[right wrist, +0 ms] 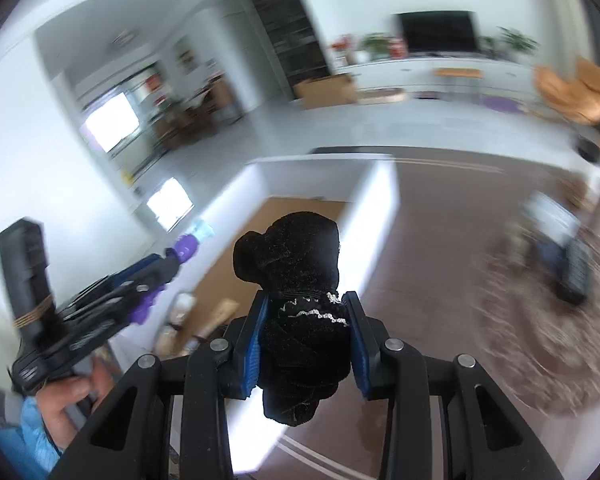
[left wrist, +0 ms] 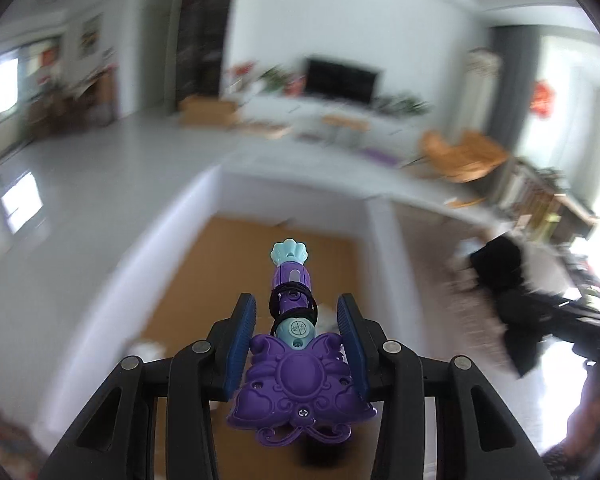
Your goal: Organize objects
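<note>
My left gripper (left wrist: 297, 312) is shut on a purple toy wand (left wrist: 296, 372) with a butterfly base, a pale blue shell tip and a black hair tie wound round its shaft. It hangs above an open white box (left wrist: 374, 240) with a brown cardboard floor. My right gripper (right wrist: 305, 306) is shut on a black velvet scrunchie (right wrist: 300, 280) with a thin silver chain, also above the box (right wrist: 374, 216). The left gripper with the wand (right wrist: 186, 246) shows at the left of the right wrist view. The right gripper's black cloth (left wrist: 500, 268) shows blurred at the right of the left wrist view.
The box holds a few pale items (right wrist: 180, 308) near its front left corner. It stands on a brown table (right wrist: 440, 240) with a patterned round mat (right wrist: 540, 320) and a dark remote (right wrist: 578, 272). A living room with a TV (left wrist: 340, 80) lies beyond.
</note>
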Available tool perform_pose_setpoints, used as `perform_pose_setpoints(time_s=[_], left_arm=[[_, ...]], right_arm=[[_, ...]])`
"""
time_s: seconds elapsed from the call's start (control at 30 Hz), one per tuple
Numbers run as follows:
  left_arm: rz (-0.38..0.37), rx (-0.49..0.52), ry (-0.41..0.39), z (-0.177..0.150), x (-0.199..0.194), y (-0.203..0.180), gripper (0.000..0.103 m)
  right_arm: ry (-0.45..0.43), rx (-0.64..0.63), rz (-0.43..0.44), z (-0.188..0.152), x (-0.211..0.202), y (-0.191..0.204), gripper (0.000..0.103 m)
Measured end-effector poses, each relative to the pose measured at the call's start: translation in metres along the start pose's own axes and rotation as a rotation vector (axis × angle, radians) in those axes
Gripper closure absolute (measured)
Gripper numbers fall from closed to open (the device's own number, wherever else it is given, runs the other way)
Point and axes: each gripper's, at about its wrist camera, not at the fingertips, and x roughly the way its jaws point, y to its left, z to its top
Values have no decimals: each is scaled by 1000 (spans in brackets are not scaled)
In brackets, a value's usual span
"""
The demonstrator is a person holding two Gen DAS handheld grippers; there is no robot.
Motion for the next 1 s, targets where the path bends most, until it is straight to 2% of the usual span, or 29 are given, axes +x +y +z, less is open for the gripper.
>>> perform_pose_setpoints(time_s=[0.13, 0.2, 0.23, 0.27, 0.3, 0.4, 0.47, 0.53, 0.63, 0.67, 0.7, 0.77, 0.8, 0.83, 0.9, 1.0], left_arm=[[130, -86, 229, -21, 49, 53, 59], [166, -129, 268, -35, 56, 65, 53], [172, -141, 273, -38, 56, 66, 35], [187, -152, 269, -40, 56, 67, 12], [207, -160, 258, -42, 54, 66, 6], [259, -143, 205, -37, 47, 57, 6], [276, -106, 181, -30, 44, 39, 6], [241, -84, 139, -25, 35, 23, 6], [157, -57, 83, -19, 20, -11, 6], [115, -47, 66, -17, 16, -24, 6], [73, -35, 51, -15, 11, -38, 6], [-23, 1, 27, -15, 1, -69, 6], [-71, 21, 21, -16, -1, -86, 6], [-136, 49, 17, -19, -3, -108, 6], [-219, 96, 34, -28, -2, -144, 6], [-292, 172, 108, -45, 10, -195, 6]], right_arm=[[112, -88, 22, -1, 65, 48, 62], [183, -139, 21, -8, 91, 64, 38], [189, -153, 14, -13, 94, 67, 34], [179, -160, 10, -17, 92, 68, 28], [164, -162, 7, -19, 88, 66, 22], [79, -155, -32, -24, 66, 48, 12], [2, -129, -81, -29, 45, 23, 7], [-60, -97, -144, -37, 29, -8, 3], [-125, -65, -333, -63, 11, -68, 2], [-117, -53, -430, -78, 8, -98, 2], [-101, -40, -492, -88, 7, -117, 2], [-52, 14, -600, -116, -1, -162, 2], [-40, 40, -626, -127, -7, -180, 2], [-30, 72, -662, -141, -15, -200, 2], [-18, 112, -716, -162, -30, -227, 2], [-15, 188, -793, -187, -52, -262, 2]])
